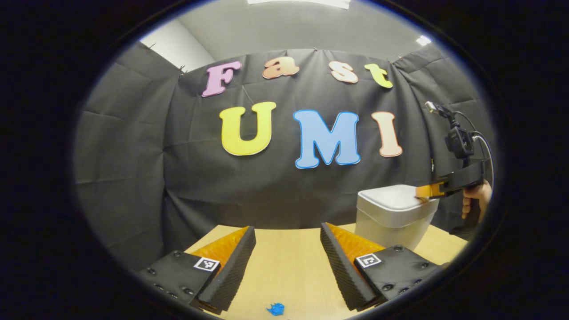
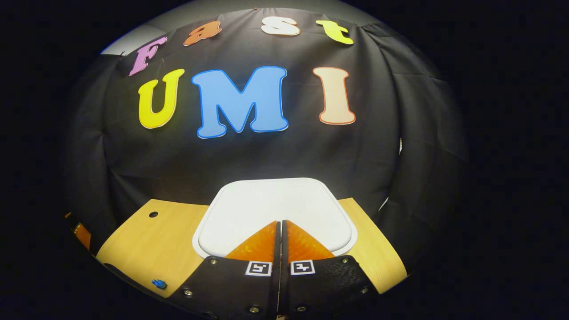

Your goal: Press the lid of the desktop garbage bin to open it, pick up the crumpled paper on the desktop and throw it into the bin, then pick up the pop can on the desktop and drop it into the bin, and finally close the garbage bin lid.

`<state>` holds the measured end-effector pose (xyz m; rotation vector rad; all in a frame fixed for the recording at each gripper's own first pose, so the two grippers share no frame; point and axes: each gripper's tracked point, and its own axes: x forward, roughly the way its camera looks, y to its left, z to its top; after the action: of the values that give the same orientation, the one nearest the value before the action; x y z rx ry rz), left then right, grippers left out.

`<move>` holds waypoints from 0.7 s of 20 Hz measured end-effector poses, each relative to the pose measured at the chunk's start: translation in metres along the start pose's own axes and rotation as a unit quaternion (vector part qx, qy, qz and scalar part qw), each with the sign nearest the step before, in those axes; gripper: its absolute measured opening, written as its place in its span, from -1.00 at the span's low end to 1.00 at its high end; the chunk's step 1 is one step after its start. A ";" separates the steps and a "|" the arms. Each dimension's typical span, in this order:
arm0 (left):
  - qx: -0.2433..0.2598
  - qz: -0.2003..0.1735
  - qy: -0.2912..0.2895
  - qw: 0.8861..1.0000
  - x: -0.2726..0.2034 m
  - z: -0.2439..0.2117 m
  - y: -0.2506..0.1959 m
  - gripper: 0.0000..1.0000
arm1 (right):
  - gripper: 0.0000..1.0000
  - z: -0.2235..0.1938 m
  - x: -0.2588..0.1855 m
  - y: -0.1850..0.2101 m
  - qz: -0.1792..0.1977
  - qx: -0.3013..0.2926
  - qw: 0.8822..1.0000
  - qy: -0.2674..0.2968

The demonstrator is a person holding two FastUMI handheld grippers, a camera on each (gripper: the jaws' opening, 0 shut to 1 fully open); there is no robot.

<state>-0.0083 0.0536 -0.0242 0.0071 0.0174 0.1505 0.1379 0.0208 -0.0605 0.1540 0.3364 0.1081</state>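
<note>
1. Right gripper view: we had our right claw (image 2: 281, 224) closed tight, holding nothing, its tips over the bin's lid (image 2: 275, 204), which was down.
2. We kept our left claw (image 1: 288, 249) wide open and empty above the bench (image 1: 289, 271), the bin (image 1: 391, 222) to its right.
3. We judged the task barely begun: lid unopened; paper and can both to go.
4. We couldn't tell whether the tips touched the lid, nor identify a small blue scrap (image 1: 276, 309).

Small blue scrap (image 1: 276, 309) on wooden table (image 1: 289, 266)

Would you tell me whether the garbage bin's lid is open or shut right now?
Shut: the lid lies flat on the bin, with the right gripper closed over it.
</note>
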 end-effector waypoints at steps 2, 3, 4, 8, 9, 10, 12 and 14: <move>-0.001 0.005 0.001 1.000 0.000 -0.001 0.004 0.82 | -0.97 -0.004 0.000 0.001 0.000 -0.022 1.000 0.010; -0.001 0.006 0.001 1.000 0.000 -0.002 0.005 0.82 | -0.97 -0.004 0.001 0.002 0.000 -0.029 1.000 0.009; -0.002 0.008 0.001 1.000 0.001 -0.002 0.006 0.82 | -0.96 -0.005 0.001 0.001 0.001 -0.032 0.999 0.011; -0.004 0.008 0.002 1.000 0.002 -0.002 0.005 1.00 | -0.97 -0.006 0.000 0.000 0.014 -0.009 1.000 0.002; -0.003 0.007 0.000 1.000 0.001 0.000 0.006 1.00 | -0.98 -0.007 0.001 -0.001 0.018 0.003 1.000 0.001; -0.004 0.008 -0.003 1.000 0.000 0.001 0.006 1.00 | -0.98 -0.005 0.001 0.000 0.023 0.009 1.000 -0.002; -0.005 0.008 -0.005 1.000 0.000 0.002 0.006 1.00 | -0.98 -0.003 0.000 -0.001 0.024 0.011 1.000 -0.004; -0.003 0.013 -0.009 1.000 -0.001 0.006 0.010 0.91 | -0.99 0.005 -0.003 0.000 0.033 0.021 0.999 -0.016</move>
<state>-0.0105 0.0636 -0.0185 0.0022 -0.0020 0.1770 0.1368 0.0192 -0.0545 0.2084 0.3011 0.1646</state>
